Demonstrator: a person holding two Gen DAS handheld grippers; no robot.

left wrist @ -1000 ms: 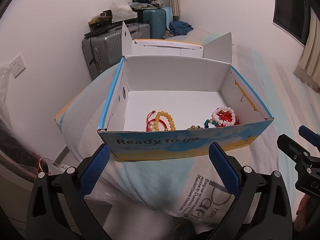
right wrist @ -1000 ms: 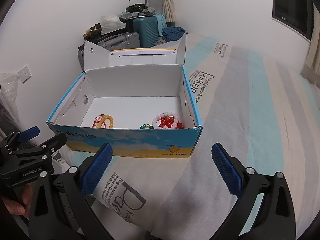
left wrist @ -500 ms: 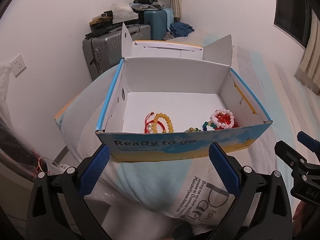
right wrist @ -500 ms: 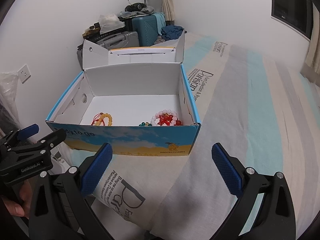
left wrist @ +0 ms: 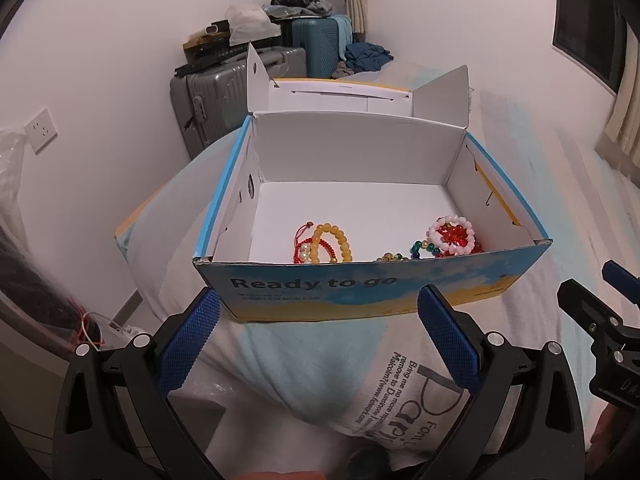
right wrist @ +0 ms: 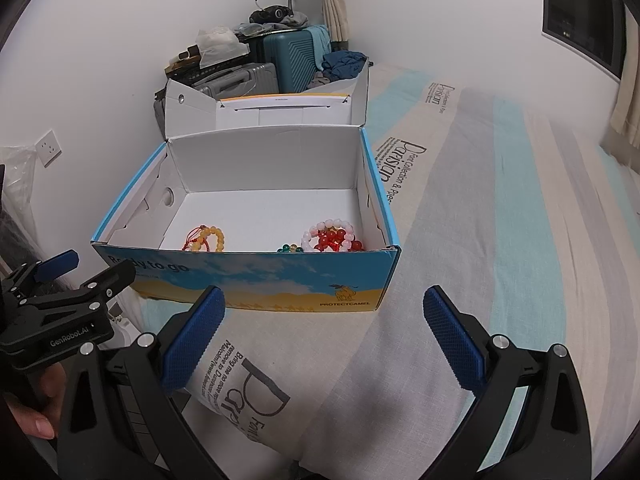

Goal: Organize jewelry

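An open blue-and-white cardboard box (left wrist: pixel 360 288) (right wrist: pixel 256 280) stands on the bed. Inside lie a yellow bead bracelet with a red cord bracelet (left wrist: pixel 326 242) (right wrist: pixel 206 238) at the left. A pink-white and red bead bracelet (left wrist: pixel 452 236) (right wrist: pixel 332 236) lies at the right, with small green and gold beads (left wrist: pixel 404 252) (right wrist: pixel 289 248) beside it. My left gripper (left wrist: pixel 320 340) is open and empty, just in front of the box. My right gripper (right wrist: pixel 324 336) is open and empty, in front of the box's right corner.
The box lid (right wrist: pixel 280 112) stands open behind. The striped bedspread (right wrist: pixel 500 240) stretches to the right. Grey (left wrist: pixel 224 96) and teal suitcases (right wrist: pixel 292 56) with clutter stand against the far wall. The bed's left edge drops near the wall socket (left wrist: pixel 42 130).
Both grippers have drawn slightly back and up from the box, so more of its inside shows. Both stay open and empty. The jewelry has not moved.
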